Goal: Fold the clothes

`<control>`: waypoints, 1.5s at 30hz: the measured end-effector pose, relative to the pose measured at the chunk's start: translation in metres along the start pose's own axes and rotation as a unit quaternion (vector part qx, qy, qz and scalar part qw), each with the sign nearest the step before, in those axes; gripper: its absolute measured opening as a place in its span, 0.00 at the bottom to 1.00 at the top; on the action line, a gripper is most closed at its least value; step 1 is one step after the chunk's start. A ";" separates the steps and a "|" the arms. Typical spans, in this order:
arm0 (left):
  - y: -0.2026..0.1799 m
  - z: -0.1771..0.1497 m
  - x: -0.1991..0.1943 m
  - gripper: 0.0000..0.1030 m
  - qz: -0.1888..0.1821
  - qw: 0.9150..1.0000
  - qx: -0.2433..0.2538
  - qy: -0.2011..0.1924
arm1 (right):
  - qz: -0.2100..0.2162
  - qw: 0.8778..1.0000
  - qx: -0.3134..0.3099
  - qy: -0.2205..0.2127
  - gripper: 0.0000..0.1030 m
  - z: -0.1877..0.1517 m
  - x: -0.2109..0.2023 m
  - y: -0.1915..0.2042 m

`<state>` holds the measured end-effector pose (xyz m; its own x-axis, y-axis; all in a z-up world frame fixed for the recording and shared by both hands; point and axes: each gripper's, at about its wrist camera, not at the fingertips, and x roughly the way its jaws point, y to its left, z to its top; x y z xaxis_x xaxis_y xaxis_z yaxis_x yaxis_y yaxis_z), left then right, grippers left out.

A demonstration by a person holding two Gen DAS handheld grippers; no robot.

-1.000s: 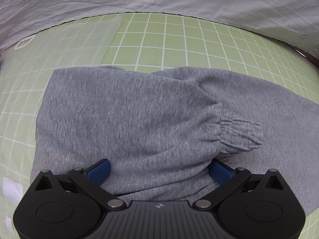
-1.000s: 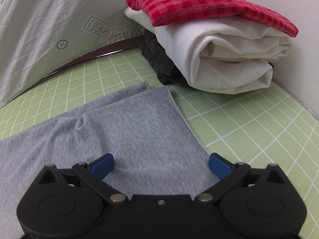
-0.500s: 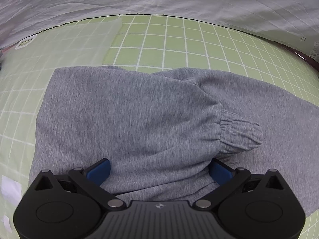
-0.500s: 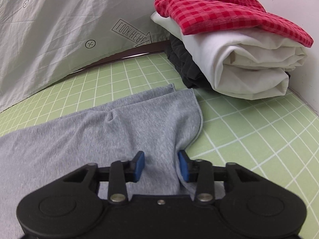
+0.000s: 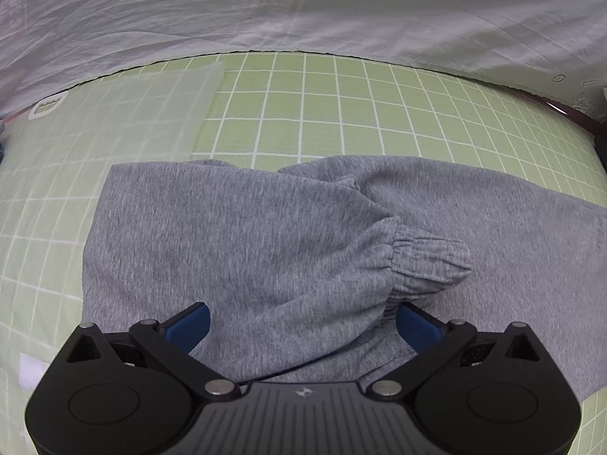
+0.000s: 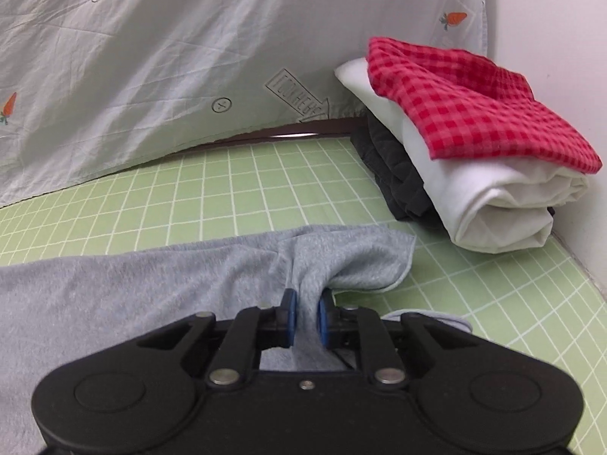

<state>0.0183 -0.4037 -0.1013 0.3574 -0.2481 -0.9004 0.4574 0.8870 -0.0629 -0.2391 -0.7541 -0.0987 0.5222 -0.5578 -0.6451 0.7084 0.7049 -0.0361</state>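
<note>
since a second ago the right gripper [image 6: 305, 316] has been closed from wide apart to a tight pinch, and a bunch of the grey garment [image 6: 151, 288] is now clamped between its blue pads. by that pinch the cloth has been gathered into a ridge, and the near end of the garment is drawn up off the green grid mat [image 6: 474, 276]. the left gripper [image 5: 303, 326] has hardly been shifted over the same second: it is held wide, its pads spread either side of the folded sleeve, with nothing clamped.

all places are given from the grey garment. it is spread flat on the mat, its long axis running across both views, from the left gripper's end to the right gripper's end. at the left end a sleeve is already laid over the body, its gathered cuff [image 5: 428, 261] pointing toward the right end. beyond the right end, well apart from the cuff, a stack of folded clothes [image 6: 474, 174] is set against the wall, a red checked piece on top. behind the garment a white sheet [image 5: 303, 7] is hung.

the coming move is judged to turn on that long axis: the pinched end lies at the right, so any carry of it would be made leftward along the garment toward the cuff, and the right hand is plainly the nearer one. slack cloth could be dragged and the laid sleeve disturbed.
</note>
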 end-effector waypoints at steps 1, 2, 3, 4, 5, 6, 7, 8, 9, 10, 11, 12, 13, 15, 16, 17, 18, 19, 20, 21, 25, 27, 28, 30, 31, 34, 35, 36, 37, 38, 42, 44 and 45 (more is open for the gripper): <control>0.001 0.001 -0.003 1.00 -0.002 1.000 0.003 -0.004 | 0.005 1.000 -0.004 -0.005 0.12 0.002 -0.004 0.009; 0.003 0.001 -0.006 1.00 -0.005 1.000 0.005 -0.009 | 0.010 1.000 -0.008 -0.009 0.12 0.004 -0.007 0.018; 0.004 0.002 -0.010 1.00 -0.007 1.000 0.008 -0.013 | 0.015 1.000 -0.012 -0.014 0.12 0.006 -0.011 0.027; 0.005 0.003 -0.013 1.00 -0.010 1.000 0.010 -0.017 | 0.021 1.000 -0.013 -0.017 0.12 0.008 -0.014 0.035; 0.006 0.004 -0.016 1.00 -0.012 1.000 0.013 -0.022 | 0.029 0.999 -0.014 -0.018 0.12 0.010 -0.017 0.046; 0.008 0.004 -0.019 1.00 -0.015 0.999 0.015 -0.026 | 0.037 0.999 -0.016 -0.020 0.12 0.012 -0.020 0.057; 0.009 0.005 -0.022 1.00 -0.017 0.999 0.017 -0.030 | 0.044 0.999 -0.020 -0.021 0.12 0.013 -0.024 0.068; 0.010 0.006 -0.025 1.00 -0.019 0.999 0.020 -0.035 | 0.051 0.998 -0.026 -0.022 0.12 0.013 -0.027 0.081; 0.011 0.006 -0.029 1.00 -0.022 0.999 0.022 -0.039 | 0.059 0.997 -0.032 -0.023 0.12 0.013 -0.030 0.093; 0.013 0.007 -0.032 1.00 -0.024 0.998 0.025 -0.043 | 0.069 0.997 -0.035 -0.022 0.12 0.012 -0.032 0.106; 0.016 0.006 -0.033 1.00 -0.023 0.998 0.028 -0.045 | 0.079 0.996 -0.037 -0.021 0.12 0.011 -0.035 0.118; 0.019 0.005 -0.033 1.00 -0.022 0.998 0.029 -0.045 | 0.089 0.995 -0.038 -0.020 0.12 0.010 -0.038 0.130; 0.022 0.004 -0.033 1.00 -0.020 0.998 0.031 -0.044 | 0.099 0.994 -0.042 -0.018 0.12 0.008 -0.040 0.141; 0.029 0.001 -0.031 1.00 -0.018 0.999 0.032 -0.040 | 0.116 0.991 -0.058 -0.007 0.12 -0.002 -0.043 0.168; 0.032 0.000 -0.029 1.00 -0.018 0.999 0.031 -0.037 | 0.123 0.990 -0.069 0.000 0.12 -0.008 -0.043 0.180; 0.035 -0.002 -0.026 1.00 -0.016 0.999 0.030 -0.034 | 0.129 0.988 -0.083 0.015 0.12 -0.017 -0.042 0.194; 0.037 -0.004 -0.024 1.00 -0.014 0.999 0.030 -0.030 | 0.134 0.986 -0.097 0.034 0.13 -0.026 -0.038 0.205; 0.039 -0.005 -0.020 1.00 -0.011 0.999 0.031 -0.026 | 0.137 0.984 -0.106 0.053 0.13 -0.035 -0.033 0.213; 0.041 -0.007 -0.017 1.00 -0.009 0.999 0.030 -0.021 | 0.135 0.982 -0.111 0.078 0.13 -0.045 -0.026 0.220; 0.042 -0.008 -0.014 1.00 -0.008 0.999 0.028 -0.015 | 0.130 0.982 -0.115 0.074 0.16 -0.052 -0.026 0.223; 0.045 -0.018 -0.003 1.00 -0.006 1.000 0.019 -0.001 | 0.133 0.983 -0.109 0.068 0.28 -0.046 -0.035 0.221; 0.045 -0.022 0.001 1.00 -0.004 1.000 0.014 0.007 | 0.137 0.985 -0.084 0.058 0.33 -0.039 -0.040 0.211; 0.046 -0.024 0.004 1.00 -0.004 1.000 0.012 0.011 | 0.136 0.987 -0.073 0.050 0.36 -0.036 -0.044 0.205; 0.044 -0.028 0.007 1.00 0.003 1.000 0.014 0.014 | 0.133 0.990 -0.049 0.029 0.39 -0.029 -0.053 0.191; 0.043 -0.029 0.008 1.00 0.007 1.000 0.016 0.014 | 0.124 0.991 -0.035 0.021 0.42 -0.027 -0.056 0.183; 0.039 -0.032 0.011 1.00 0.021 0.999 0.026 0.011 | 0.086 0.996 0.004 0.005 0.52 -0.023 -0.060 0.156; 0.037 -0.033 0.012 1.00 0.026 0.999 0.029 0.010 | 0.068 0.998 0.011 0.008 0.54 -0.023 -0.058 0.148; 0.036 -0.034 0.012 1.00 0.028 0.999 0.030 0.008 | 0.050 0.999 0.018 0.011 0.58 -0.024 -0.055 0.139; 0.036 -0.034 0.012 1.00 0.030 0.999 0.029 0.006 | 0.032 0.999 0.025 0.015 0.60 -0.025 -0.053 0.131; 0.035 -0.035 0.012 1.00 0.031 0.999 0.027 0.004 | 0.008 0.999 0.022 0.024 0.60 -0.030 -0.048 0.123; 0.036 -0.036 0.011 1.00 0.032 0.999 0.028 -0.001 | -0.046 0.997 0.013 0.053 0.65 -0.051 -0.036 0.102; 0.036 -0.036 0.010 1.00 0.033 0.999 0.027 -0.002 | -0.048 0.997 0.017 0.064 0.67 -0.062 -0.034 0.096; 0.036 -0.037 0.010 1.00 0.033 0.999 0.027 -0.003 | -0.044 0.997 0.013 0.065 0.67 -0.065 -0.034 0.097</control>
<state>0.0084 -0.3603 -0.1286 0.3937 -0.1918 -0.8990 0.4756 0.8794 0.0207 -0.2187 -0.6382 -0.1295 0.3918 -0.5542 -0.7344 0.7619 0.6429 -0.0786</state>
